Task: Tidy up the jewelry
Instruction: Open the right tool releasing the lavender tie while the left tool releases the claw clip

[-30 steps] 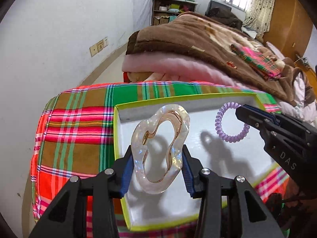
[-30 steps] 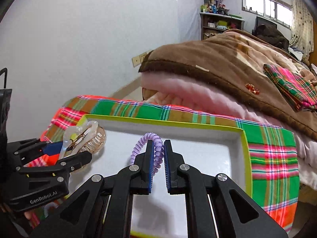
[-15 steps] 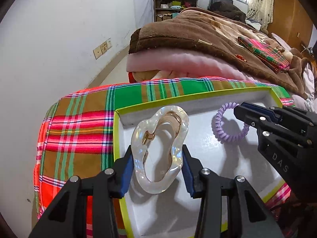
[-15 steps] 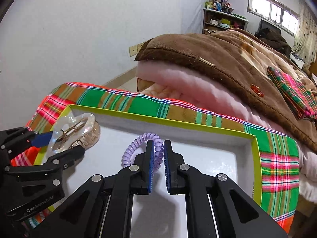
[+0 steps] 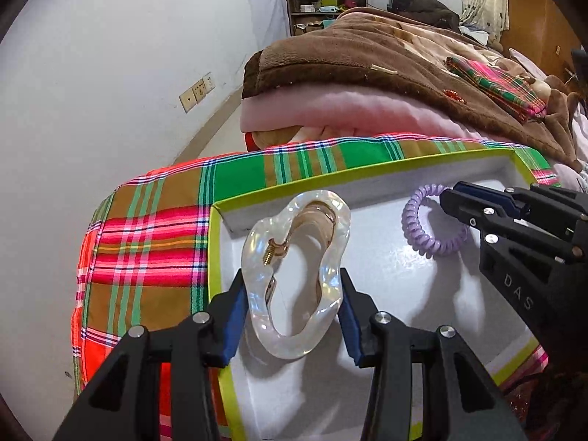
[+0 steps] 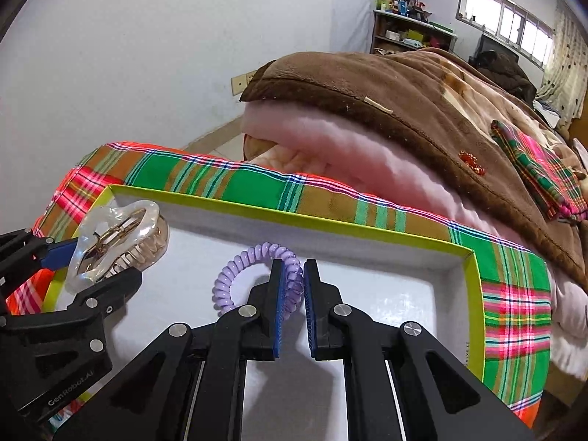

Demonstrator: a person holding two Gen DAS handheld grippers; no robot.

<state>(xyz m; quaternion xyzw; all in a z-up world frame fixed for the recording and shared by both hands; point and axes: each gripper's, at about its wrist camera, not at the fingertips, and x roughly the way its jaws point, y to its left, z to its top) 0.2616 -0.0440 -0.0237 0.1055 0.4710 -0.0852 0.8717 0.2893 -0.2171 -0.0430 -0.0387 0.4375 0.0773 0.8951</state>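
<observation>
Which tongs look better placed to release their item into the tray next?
Probably the right tongs: their purple coil hair tie hangs over the tray middle, while the left tongs hold the pearly claw clip at the tray's edge.

Left hand-held gripper (image 5: 291, 307) clamped wide; right hand-held gripper (image 6: 293, 286) nearly closed, pinching.

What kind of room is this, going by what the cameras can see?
Most likely a bedroom in a home: folded blankets piled on a bed, a cluttered shelf by the curtained window, and a plaid cloth under the jewelry tray.
</observation>
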